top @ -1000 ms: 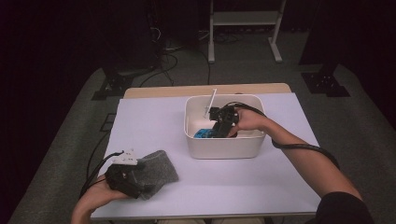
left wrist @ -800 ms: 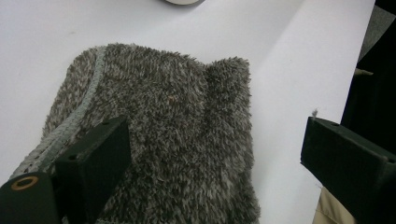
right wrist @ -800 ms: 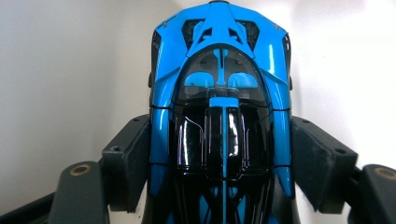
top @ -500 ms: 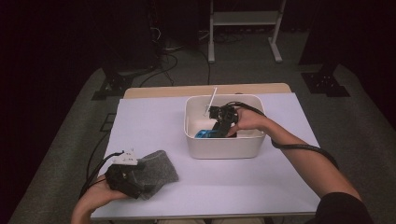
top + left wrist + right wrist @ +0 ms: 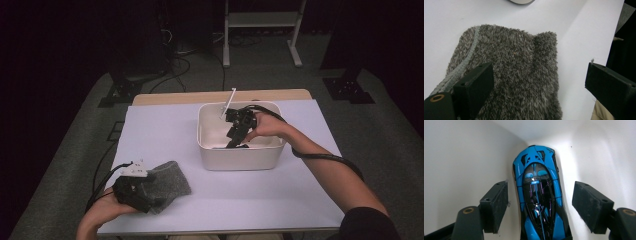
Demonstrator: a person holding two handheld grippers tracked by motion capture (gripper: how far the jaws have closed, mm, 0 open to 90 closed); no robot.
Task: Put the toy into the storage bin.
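High view: we see a white tub (image 5: 240, 155) standing on the pale worktop (image 5: 280, 200), and we place everything by that tub. The right gripper (image 5: 236, 142) reaches down inside it, near the front wall. Half a second ago a blue patch of the toy car showed beside the gripper; now the gripper covers that spot, so we judge it has lined up over the car.

Right gripper view: the blue and black toy car (image 5: 539, 200) lies on the tub floor, nose towards a corner, between the two fingers (image 5: 495, 205). They stand wide, with a clear gap on each side, gripping nothing. Closing on the car looks like the next step.

Well to the front left of the tub, the left gripper (image 5: 131, 192) rests on a grey fluffy cloth (image 5: 519, 72). Its fingers are also spread apart, one over the cloth, holding nothing.
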